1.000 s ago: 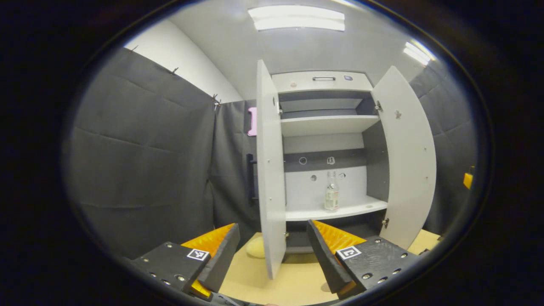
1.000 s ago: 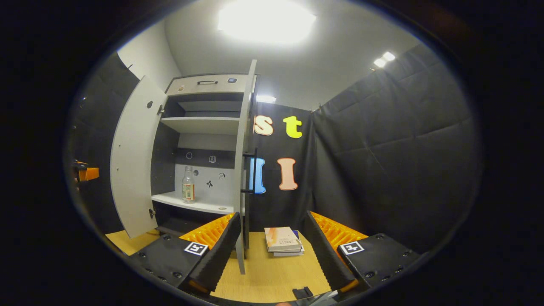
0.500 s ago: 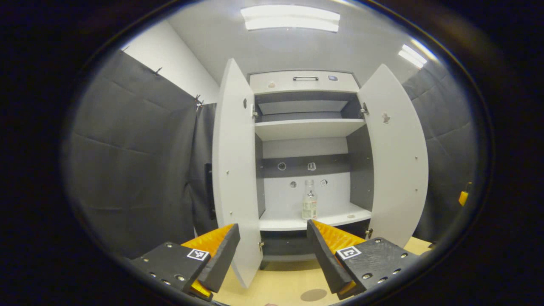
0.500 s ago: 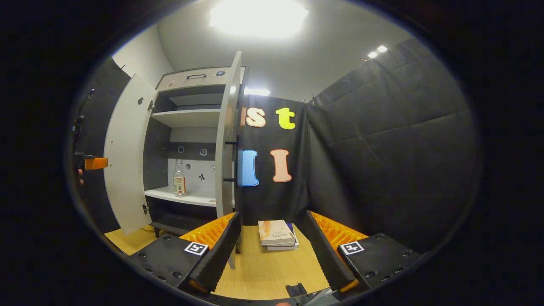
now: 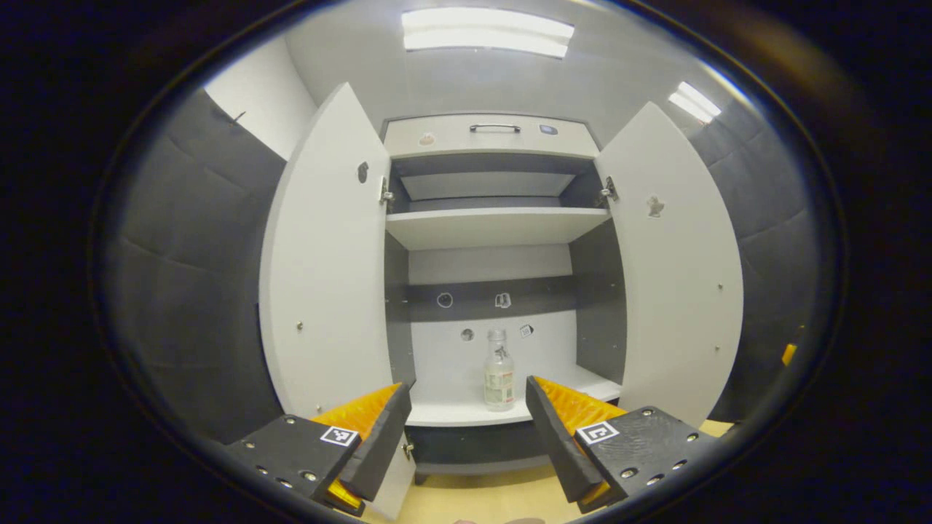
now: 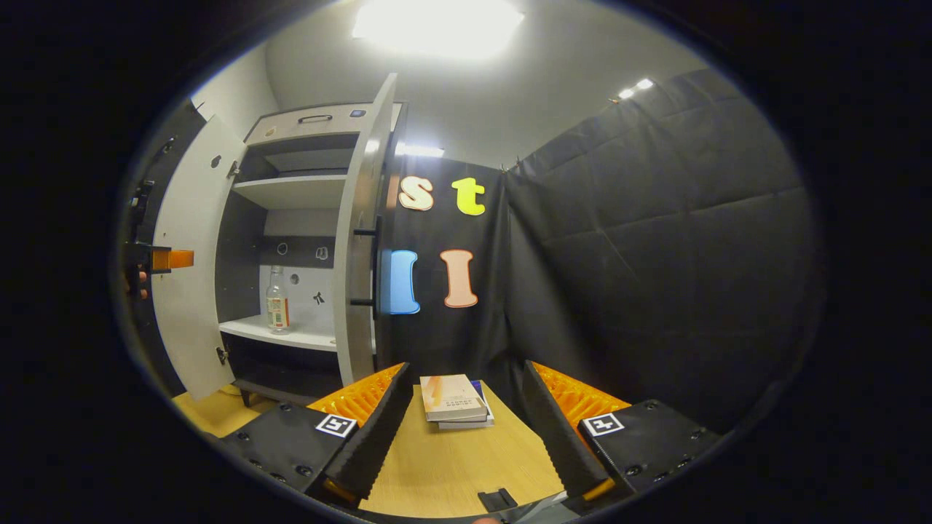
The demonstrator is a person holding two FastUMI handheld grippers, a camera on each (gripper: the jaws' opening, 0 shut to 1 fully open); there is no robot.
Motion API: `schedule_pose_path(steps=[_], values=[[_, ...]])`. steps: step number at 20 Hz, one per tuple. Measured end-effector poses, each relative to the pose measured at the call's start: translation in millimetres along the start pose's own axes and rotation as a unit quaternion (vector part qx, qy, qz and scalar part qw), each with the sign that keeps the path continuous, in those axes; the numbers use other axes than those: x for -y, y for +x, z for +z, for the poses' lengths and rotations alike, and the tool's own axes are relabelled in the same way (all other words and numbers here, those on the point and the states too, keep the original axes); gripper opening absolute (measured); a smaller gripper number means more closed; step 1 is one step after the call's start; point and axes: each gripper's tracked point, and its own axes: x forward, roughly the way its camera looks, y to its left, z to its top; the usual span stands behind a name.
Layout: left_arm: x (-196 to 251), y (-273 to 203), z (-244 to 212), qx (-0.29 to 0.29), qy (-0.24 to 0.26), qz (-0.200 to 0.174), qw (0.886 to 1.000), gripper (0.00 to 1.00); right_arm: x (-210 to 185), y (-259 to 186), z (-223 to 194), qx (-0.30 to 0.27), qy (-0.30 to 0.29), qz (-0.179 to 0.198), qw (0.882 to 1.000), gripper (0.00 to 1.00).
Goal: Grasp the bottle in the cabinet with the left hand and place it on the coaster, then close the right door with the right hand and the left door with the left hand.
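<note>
Black quilted cloth walled the booth on both sides of a pale cabinet (image 5: 495, 138) whose two doors stood wide open. In the left gripper view, the left gripper (image 5: 466, 429) had its jaws spread apart and holding nothing, aimed straight into the cabinet. The bottle (image 5: 499, 371) stood upright on the lower shelf (image 5: 466, 413), far ahead of the jaws and almost on their midline, a touch right of centre, its long axis vertical with the neck pointing up toward the shelf above. The left door (image 5: 324, 255) hung open on the near left and the right door (image 5: 673, 269) on the near right, leaving an unobstructed lane between them. Judged from this, the coming move was a straight reach forward with the jaws closing across the bottle's body from either side, and the left gripper was clearly the better placed for it. In the right gripper view, the right gripper (image 6: 466, 429) also had its jaws spread and empty, hovering over the wooden surface (image 6: 451, 466) with a small stack of books (image 6: 453, 399) just beyond them. From here the bottle (image 6: 276, 300) stood upright far off to the left inside the cabinet, well apart from these jaws, with the right door's edge and handle (image 6: 364, 266) between. The coaster could not be made out.
</note>
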Motion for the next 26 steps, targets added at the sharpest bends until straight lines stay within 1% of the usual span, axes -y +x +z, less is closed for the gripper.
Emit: schedule_pose_path(steps=[4,5,7,8,11,12,13,14,15,16,17,18,19,20,21,23,24,25,26], values=[[5.4,44.2,-3.5,-0.001,-0.003,-0.02,1.0,0.93,-0.8,11.7,0.6,0.004,-0.006,-0.024,1.0,0.96],[6.6,55.4,-5.7,-0.002,-0.004,-0.024,1.0,0.93,-0.2,13.3,0.0,0.004,-0.008,-0.03,1.0,0.93],[9.3,72.8,-9.2,-0.005,-0.007,-0.034,0.999,0.93,-0.1,16.6,-1.2,0.003,-0.011,-0.042,0.999,0.93],[11.3,81.4,-10.6,-0.004,-0.009,-0.038,0.999,0.94,0.1,18.4,-1.3,0.003,-0.013,-0.048,0.999,0.93],[14.7,105.6,-13.9,-0.003,-0.011,-0.046,0.999,0.93,1.7,23.3,-4.3,0.0,-0.019,-0.064,0.998,0.93],[16.9,113.8,-16.0,-0.004,-0.013,-0.049,0.999,0.93,2.8,25.5,-4.0,0.0,-0.02,-0.071,0.997,0.96],[19.3,122.2,-17.3,-0.005,-0.015,-0.053,0.998,0.93,4.1,27.3,-3.6,0.001,-0.02,-0.077,0.997,0.96],[21.6,131.4,-20.0,-0.006,-0.016,-0.056,0.998,0.93,4.5,29.1,-3.2,0.001,-0.018,-0.083,0.996,0.93],[23.9,140.7,-22.0,-0.007,-0.015,-0.061,0.998,0.93,4.8,30.2,-3.7,0.002,-0.017,-0.089,0.996,0.94],[25.6,149.7,-23.7,-0.007,-0.014,-0.062,0.998,0.93,6.2,31.6,-4.0,0.002,-0.018,-0.095,0.995,0.96],[27.7,158.5,-25.5,-0.007,-0.012,-0.064,0.998,0.93,8.1,32.6,-5.2,0.001,-0.02,-0.102,0.995,0.93],[29.4,167.0,-27.8,-0.006,-0.012,-0.066,0.998,0.93,10.3,34.0,-5.4,0.0,-0.022,-0.109,0.994,0.93],[31.5,174.6,-29.3,-0.006,-0.014,-0.069,0.998,0.93,12.0,34.5,-6.0,0.0,-0.023,-0.115,0.993,0.96],[34.0,183.1,-31.3,-0.007,-0.016,-0.072,0.997,0.93,13.7,35.2,-6.0,-0.001,-0.023,-0.122,0.992,0.96],[36.0,191.5,-33.9,-0.009,-0.019,-0.074,0.997,0.94,15.2,35.8,-6.5,-0.001,-0.021,-0.128,0.992,0.93],[40.0,208.5,-38.8,-0.012,-0.021,-0.078,0.997,0.93,18.6,37.7,-8.0,-0.002,-0.021,-0.142,0.99,0.93],[40.9,216.5,-40.9,-0.013,-0.02,-0.079,0.997,0.93,20.1,38.7,-9.3,-0.004,-0.021,-0.148,0.989,0.97],[42.6,224.7,-42.7,-0.014,-0.019,-0.08,0.996,0.93,21.1,39.5,-11.1,-0.006,-0.021,-0.153,0.988,0.97],[44.4,233.1,-44.9,-0.015,-0.019,-0.082,0.996,0.93,22.2,40.3,-12.3,-0.008,-0.021,-0.158,0.987,0.93]])
